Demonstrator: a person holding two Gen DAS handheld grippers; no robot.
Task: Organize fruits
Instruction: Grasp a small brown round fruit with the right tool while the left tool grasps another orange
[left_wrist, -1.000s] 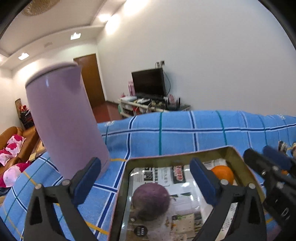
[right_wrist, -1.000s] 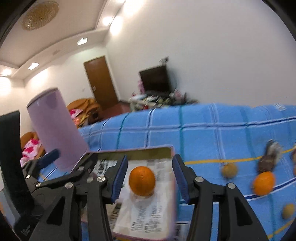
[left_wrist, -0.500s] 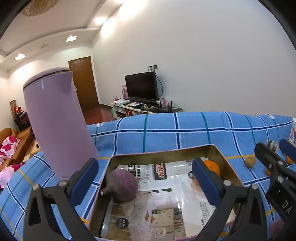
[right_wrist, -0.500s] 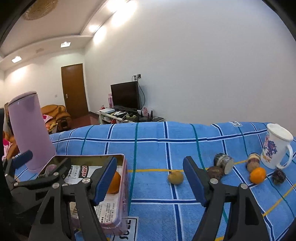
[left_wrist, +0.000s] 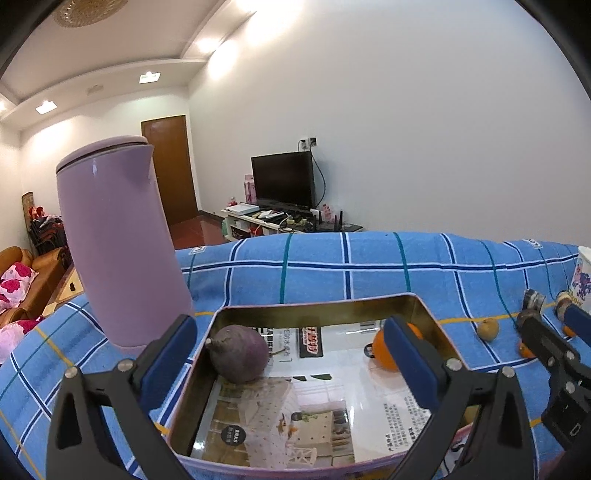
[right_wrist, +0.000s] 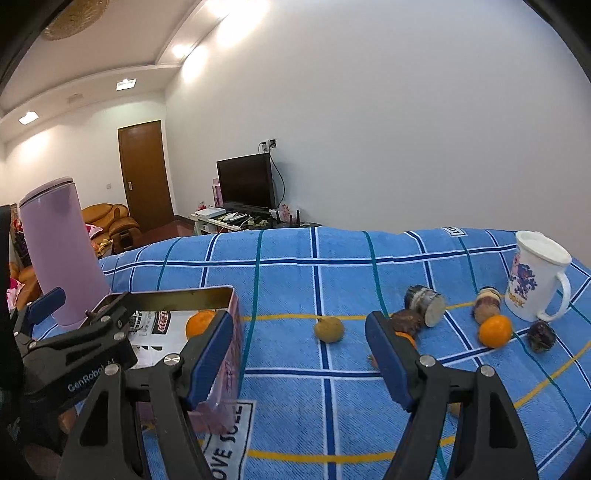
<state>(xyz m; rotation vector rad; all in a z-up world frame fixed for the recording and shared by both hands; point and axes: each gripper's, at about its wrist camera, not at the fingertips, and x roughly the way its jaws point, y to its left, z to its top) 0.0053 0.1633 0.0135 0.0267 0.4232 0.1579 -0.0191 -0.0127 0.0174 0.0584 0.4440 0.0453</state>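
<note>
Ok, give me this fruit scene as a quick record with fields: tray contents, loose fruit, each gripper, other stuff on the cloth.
tray: holds a purple fruit and an orange
loose fruit: yellow fruit, second orange, brown fruit, dark fruit
left gripper: open, empty, over the tray
right gripper: open, empty, over the cloth beside the tray
other: purple kettle, mug, blue checked cloth
</note>
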